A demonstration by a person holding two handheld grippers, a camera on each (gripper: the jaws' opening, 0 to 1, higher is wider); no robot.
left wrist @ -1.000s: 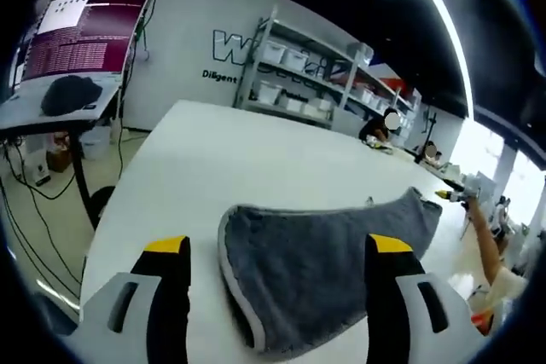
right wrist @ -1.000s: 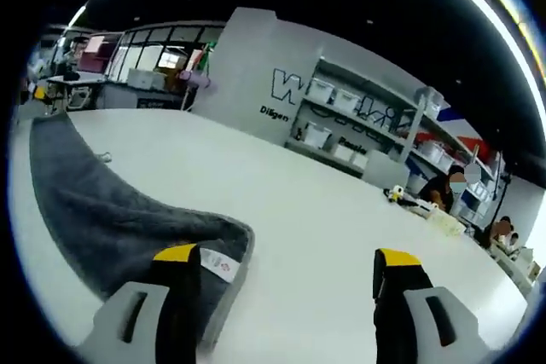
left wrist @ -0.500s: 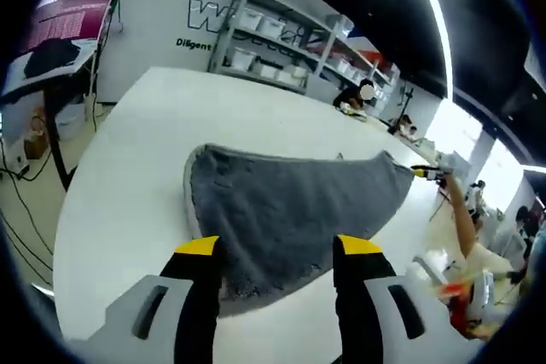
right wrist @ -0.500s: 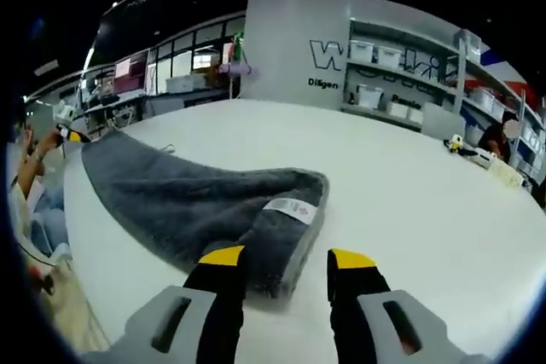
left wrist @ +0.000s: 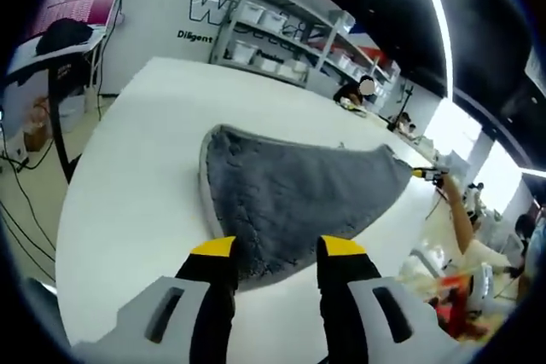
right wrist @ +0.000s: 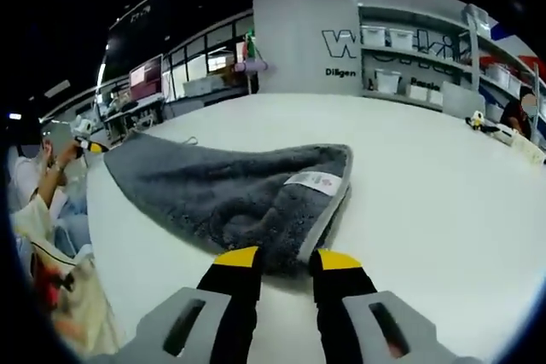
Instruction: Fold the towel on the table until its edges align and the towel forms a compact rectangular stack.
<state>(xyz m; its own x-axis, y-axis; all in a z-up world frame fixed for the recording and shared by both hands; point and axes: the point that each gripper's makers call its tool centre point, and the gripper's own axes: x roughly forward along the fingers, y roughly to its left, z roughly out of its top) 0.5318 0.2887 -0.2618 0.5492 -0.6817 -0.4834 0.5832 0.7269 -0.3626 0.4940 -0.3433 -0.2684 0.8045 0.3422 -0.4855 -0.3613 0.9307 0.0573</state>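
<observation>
Grey towel lying on the white worktop, one gripper at each end.

The towel [left wrist: 290, 202] lies spread on the worktop [left wrist: 128, 193], folded over on itself, with a white label [right wrist: 314, 182] near its corner. The left gripper [left wrist: 277, 251] has its fingers narrowly apart, both tips at the towel's near edge; I cannot tell if they pinch it. The right gripper [right wrist: 286, 258] has its fingers almost together around the towel's pale hem [right wrist: 322, 223]. Behind the towel stand shelves [left wrist: 281, 27] with boxes.
</observation>
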